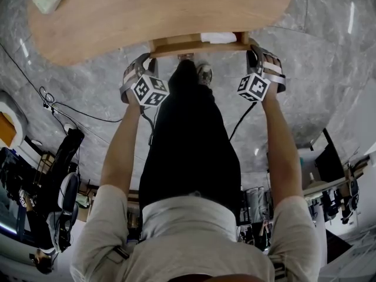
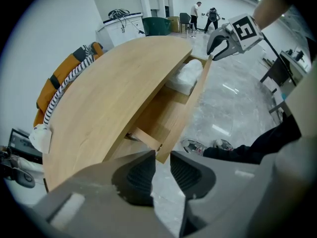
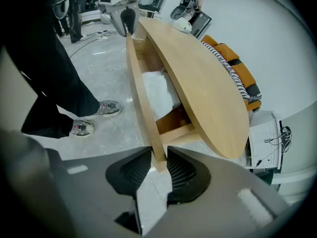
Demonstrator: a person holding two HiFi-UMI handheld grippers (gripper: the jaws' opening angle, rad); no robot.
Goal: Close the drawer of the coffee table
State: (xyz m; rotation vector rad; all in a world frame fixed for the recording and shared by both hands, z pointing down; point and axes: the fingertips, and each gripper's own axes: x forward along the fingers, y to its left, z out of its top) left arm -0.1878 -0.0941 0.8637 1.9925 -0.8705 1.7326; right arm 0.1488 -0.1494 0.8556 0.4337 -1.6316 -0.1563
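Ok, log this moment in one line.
drawer: part open | left gripper: open at its corner | right gripper: shut on drawer front

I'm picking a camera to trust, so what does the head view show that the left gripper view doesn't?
Only the head view: the person's grey shirt and a black floor cable. Only the left gripper view: an orange striped cushion and two people far off. Both: the wooden tabletop, the open drawer holding a white bundle, and the right tongs at its end.
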